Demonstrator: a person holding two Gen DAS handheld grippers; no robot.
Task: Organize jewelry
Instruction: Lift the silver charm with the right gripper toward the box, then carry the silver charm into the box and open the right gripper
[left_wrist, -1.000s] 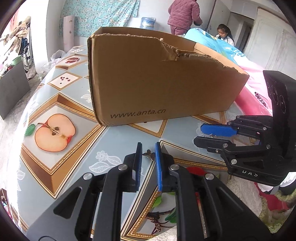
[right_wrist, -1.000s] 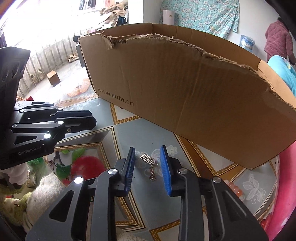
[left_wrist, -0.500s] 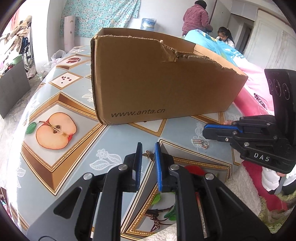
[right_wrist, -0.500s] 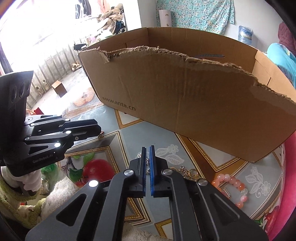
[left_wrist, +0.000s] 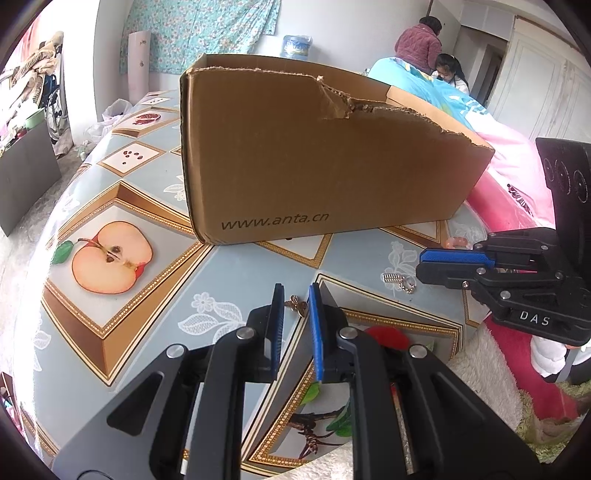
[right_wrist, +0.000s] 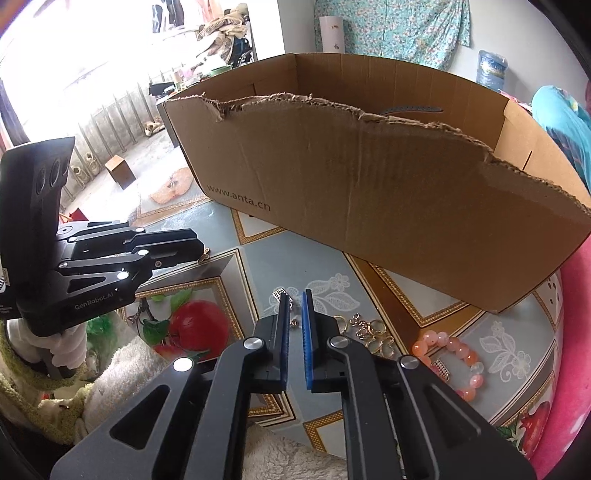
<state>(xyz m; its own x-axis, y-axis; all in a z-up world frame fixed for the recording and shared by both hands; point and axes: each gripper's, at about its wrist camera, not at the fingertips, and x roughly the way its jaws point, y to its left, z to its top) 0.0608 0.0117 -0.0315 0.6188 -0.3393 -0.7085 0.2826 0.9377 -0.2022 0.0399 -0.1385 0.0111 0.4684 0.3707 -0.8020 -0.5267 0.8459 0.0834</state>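
Both grippers hang low over the fruit-print tabletop, pretty close to its near edge, with the torn cardboard box walling off the far side. The left gripper has its fingers a narrow gap apart with a little gold butterfly charm sitting between the tips, though I can't tell if the pads actually touch it. The right gripper is opening its fingers right over the silver charm, which lies on the tabletop at the tips and isn't pinched. Just right of that there's a cluster of gold rings and a pink bead bracelet. Bare tabletop runs between the grippers and the box, less near the fluffy white cloth at the front.
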